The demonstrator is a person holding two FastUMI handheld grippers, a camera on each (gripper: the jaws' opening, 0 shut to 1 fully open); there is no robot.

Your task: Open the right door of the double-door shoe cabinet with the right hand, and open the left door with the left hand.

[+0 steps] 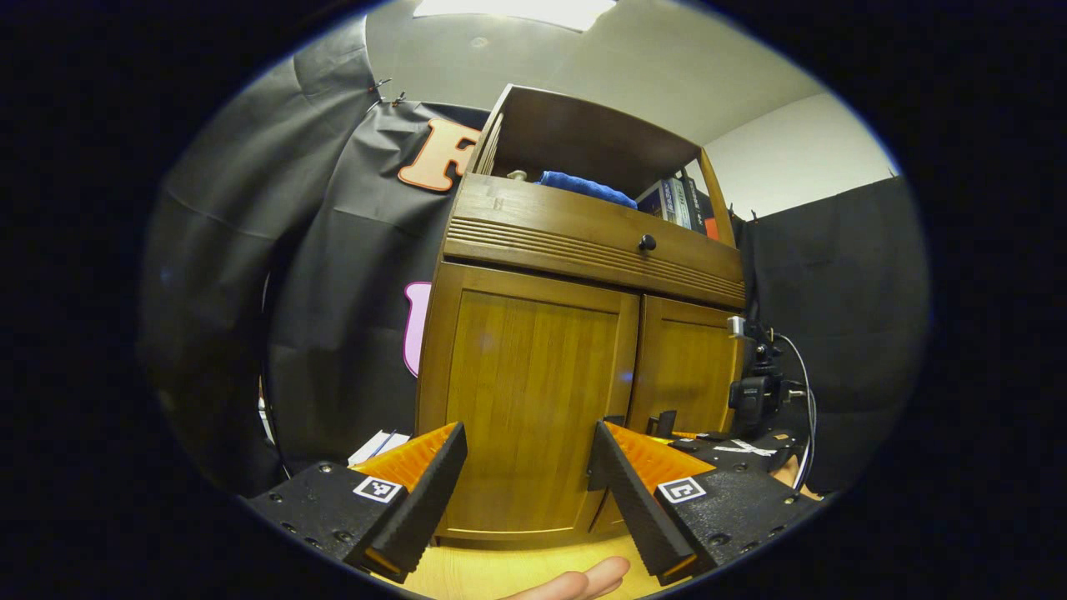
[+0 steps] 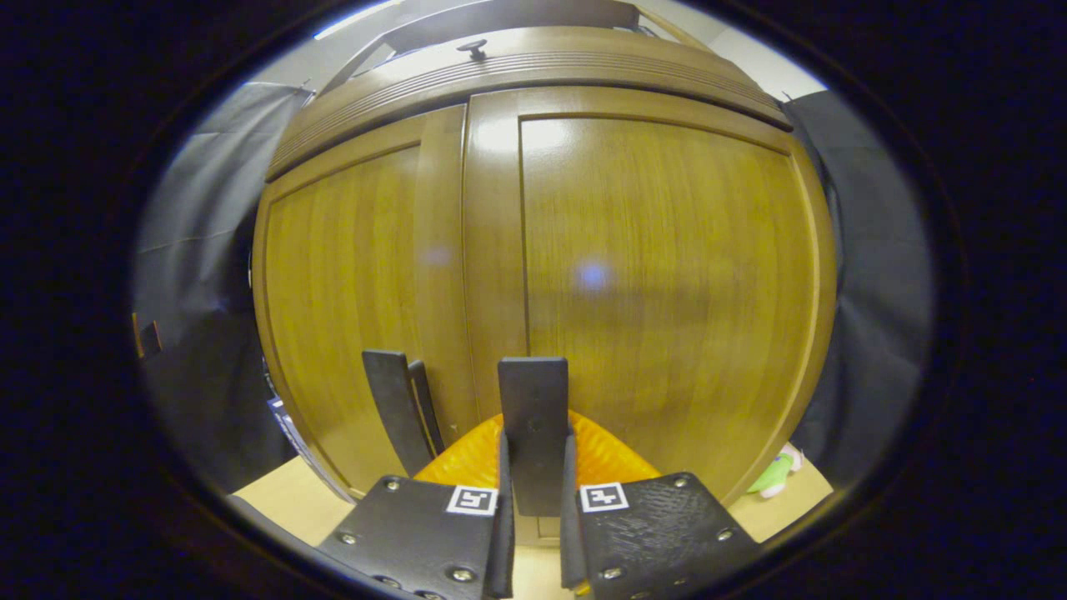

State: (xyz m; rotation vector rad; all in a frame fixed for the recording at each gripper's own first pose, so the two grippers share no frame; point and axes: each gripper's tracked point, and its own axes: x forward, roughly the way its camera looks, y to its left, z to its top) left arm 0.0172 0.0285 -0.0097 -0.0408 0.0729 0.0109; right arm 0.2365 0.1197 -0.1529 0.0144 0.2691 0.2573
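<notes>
The double-door shoe cabinet (image 1: 583,333) stands on a pale wooden floor (image 1: 500,575) against the black booth cloth, both doors flush with the frame. In the left gripper view the left tool (image 1: 527,467) hangs spread wide in front of the left door (image 1: 529,400), apart from it, with a fingertip of the holding hand (image 1: 583,579) at the bottom edge. The right tool (image 1: 667,425) shows farther off, low against the right door (image 1: 683,367). In the right gripper view the right tool (image 2: 533,433) is closed on a dark upright handle (image 2: 533,400) at the inner edge of the right door (image 2: 658,275) — its twin handle (image 2: 400,408) sits on the left door (image 2: 350,292) just beside. Above the doors runs a drawer with a dark knob (image 1: 647,242), and the open shelf holds a blue cloth (image 1: 583,187) and books (image 1: 675,200).
</notes>
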